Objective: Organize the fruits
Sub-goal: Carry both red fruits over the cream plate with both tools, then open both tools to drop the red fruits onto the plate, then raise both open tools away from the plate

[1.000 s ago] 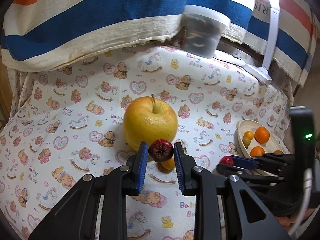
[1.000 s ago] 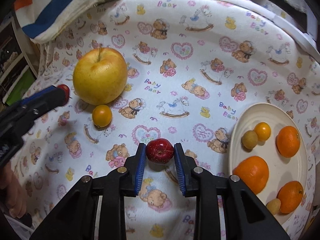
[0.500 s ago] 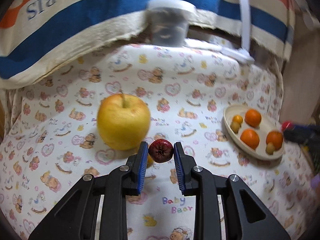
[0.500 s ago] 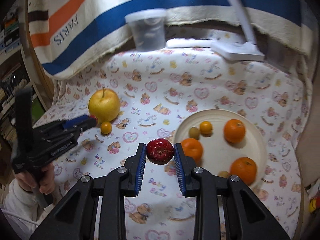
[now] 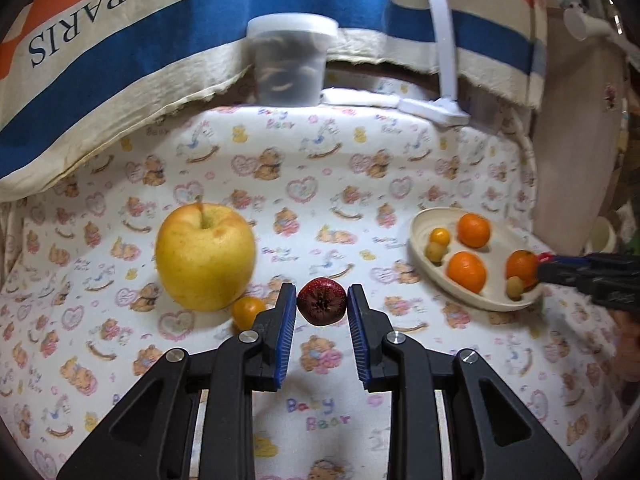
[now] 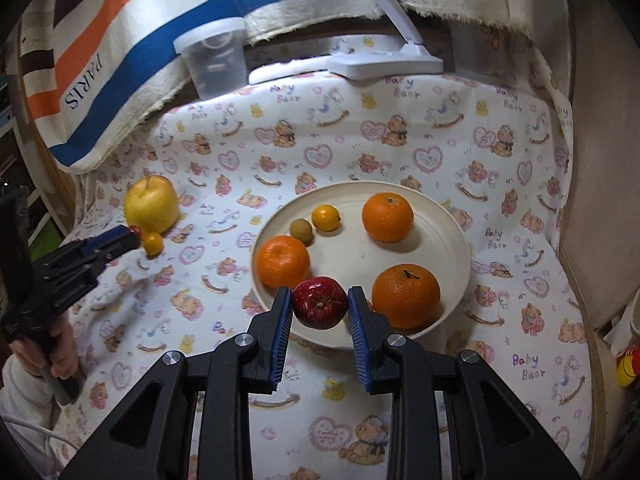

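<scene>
My right gripper (image 6: 320, 307) clamps a red fruit (image 6: 319, 302) over the plate (image 6: 456, 240); next, lower and release. My left gripper (image 5: 322, 307) clamps a dark fruit (image 5: 321, 301).

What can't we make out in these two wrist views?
- Lidded tub: contents blurred in both views, unidentifiable.
- Right tool's red fruit: in the left wrist view only a red sliver shows; the tool hides the rest.
- Plate: its near rim is hidden by the right tool and its red fruit in the right wrist view.
- Yellow-red object: cut off by the right wrist view's edge, unidentifiable.
</scene>
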The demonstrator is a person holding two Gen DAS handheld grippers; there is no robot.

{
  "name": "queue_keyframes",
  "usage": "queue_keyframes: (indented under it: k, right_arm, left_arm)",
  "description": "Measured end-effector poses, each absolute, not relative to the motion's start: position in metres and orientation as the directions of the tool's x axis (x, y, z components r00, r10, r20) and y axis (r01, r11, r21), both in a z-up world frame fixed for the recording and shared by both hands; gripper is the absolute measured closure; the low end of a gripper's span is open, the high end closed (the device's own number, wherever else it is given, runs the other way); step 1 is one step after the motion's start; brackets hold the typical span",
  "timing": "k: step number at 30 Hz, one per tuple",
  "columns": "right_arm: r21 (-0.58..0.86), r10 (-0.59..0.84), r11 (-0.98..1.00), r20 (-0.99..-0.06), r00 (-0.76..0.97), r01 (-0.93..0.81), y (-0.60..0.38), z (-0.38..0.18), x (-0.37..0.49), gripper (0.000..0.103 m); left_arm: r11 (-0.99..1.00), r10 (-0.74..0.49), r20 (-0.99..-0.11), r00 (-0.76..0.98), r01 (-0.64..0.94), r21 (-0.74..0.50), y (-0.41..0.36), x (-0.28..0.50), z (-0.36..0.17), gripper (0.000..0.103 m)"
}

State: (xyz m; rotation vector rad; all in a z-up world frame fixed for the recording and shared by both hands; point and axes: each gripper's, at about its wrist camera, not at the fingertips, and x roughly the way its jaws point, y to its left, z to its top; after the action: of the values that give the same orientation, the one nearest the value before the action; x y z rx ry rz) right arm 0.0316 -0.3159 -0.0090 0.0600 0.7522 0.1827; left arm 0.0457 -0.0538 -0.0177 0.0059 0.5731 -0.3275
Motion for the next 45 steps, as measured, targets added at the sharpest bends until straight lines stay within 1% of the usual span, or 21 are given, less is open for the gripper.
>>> queue_keyframes:
  k: [1,4,7,11,13,15,17,18,19,22,26,33,37,38,39,41,45]
  right_arm:
    - [0.116,0.185,0.983,-0.674,0.715,-0.145,-0.315,-0.013,0.034,0.074]
    - [0.099,0.187,0.982,-0.675,0.714,-0.164,-0.312,-0.021,0.039,0.074]
    - [0.063,0.169,0.983,-0.677,0.716,-0.172,-0.309,-0.026,0.042,0.074]
    - [0.074,0.178,0.982,-0.681,0.71,-0.175,-0.312,-0.029,0.045,0.074]
    - [0.07,0.165,0.984,-0.686,0.708,-0.162,-0.314,-0.03,0.045,0.073]
    - [0.094,0.185,0.982,-0.688,0.702,-0.167,-0.318,-0.028,0.045,0.073]
    - [0.131,0.213,0.977,-0.667,0.714,-0.168,-0.325,-0.021,0.041,0.063]
    - [0.141,0.215,0.977,-0.648,0.731,-0.162,-0.329,-0.016,0.038,0.049]
    - [0.148,0.209,0.978,-0.616,0.76,-0.149,-0.334,-0.009,0.032,0.043]
    - [0.157,0.184,0.981,-0.565,0.804,-0.114,-0.347,0.006,0.023,0.043]
    - [0.156,0.108,0.987,-0.515,0.851,-0.031,-0.362,0.018,0.014,0.043]
    - [0.2,0.107,0.98,-0.518,0.849,-0.001,-0.376,0.021,0.014,0.043]
    - [0.211,0.112,0.977,-0.523,0.845,0.001,-0.378,0.019,0.015,0.042]
    - [0.213,0.112,0.977,-0.524,0.845,0.002,-0.379,0.019,0.015,0.042]
    - [0.215,0.112,0.977,-0.524,0.844,0.003,-0.379,0.019,0.015,0.042]
    - [0.214,0.101,0.977,-0.52,0.848,0.015,-0.38,0.019,0.013,0.042]
    - [0.208,0.093,0.978,-0.517,0.851,0.019,-0.38,0.019,0.013,0.042]
  left_arm:
    - [0.946,-0.312,-0.533,0.786,0.312,-0.092,-0.055,0.045,-0.015,0.078]
    - [0.918,-0.389,-0.534,0.75,0.365,-0.156,-0.062,0.044,-0.004,0.078]
    - [0.9,-0.41,-0.578,0.705,0.416,-0.132,-0.086,0.046,0.001,0.078]
    - [0.873,-0.435,-0.639,0.634,0.471,-0.128,-0.123,0.053,0.001,0.078]
    - [0.861,-0.449,-0.642,0.621,0.493,-0.126,-0.141,0.055,0.003,0.078]
    - [0.853,-0.462,-0.635,0.619,0.507,-0.125,-0.154,0.055,0.006,0.078]
    - [0.841,-0.481,-0.636,0.603,0.523,-0.141,-0.165,0.056,0.009,0.078]
    - [0.839,-0.483,-0.639,0.599,0.525,-0.142,-0.171,0.057,0.01,0.078]
    - [0.837,-0.484,-0.641,0.596,0.528,-0.141,-0.175,0.058,0.011,0.078]
    - [0.837,-0.484,-0.642,0.594,0.529,-0.141,-0.183,0.057,0.012,0.078]
    - [0.832,-0.488,-0.654,0.578,0.535,-0.148,-0.19,0.059,0.009,0.078]
    - [0.827,-0.472,-0.689,0.55,0.547,-0.13,-0.208,0.056,-0.006,0.078]
    - [0.835,-0.464,-0.691,0.554,0.533,-0.133,-0.209,0.058,-0.01,0.078]
    - [0.837,-0.463,-0.69,0.556,0.531,-0.134,-0.209,0.059,-0.01,0.076]
    - [0.838,-0.464,-0.688,0.559,0.53,-0.134,-0.208,0.06,-0.01,0.068]
    - [0.844,-0.454,-0.682,0.573,0.522,-0.123,-0.206,0.058,-0.007,0.054]
    - [0.849,-0.44,-0.653,0.616,0.523,-0.079,-0.202,0.05,0.003,0.054]
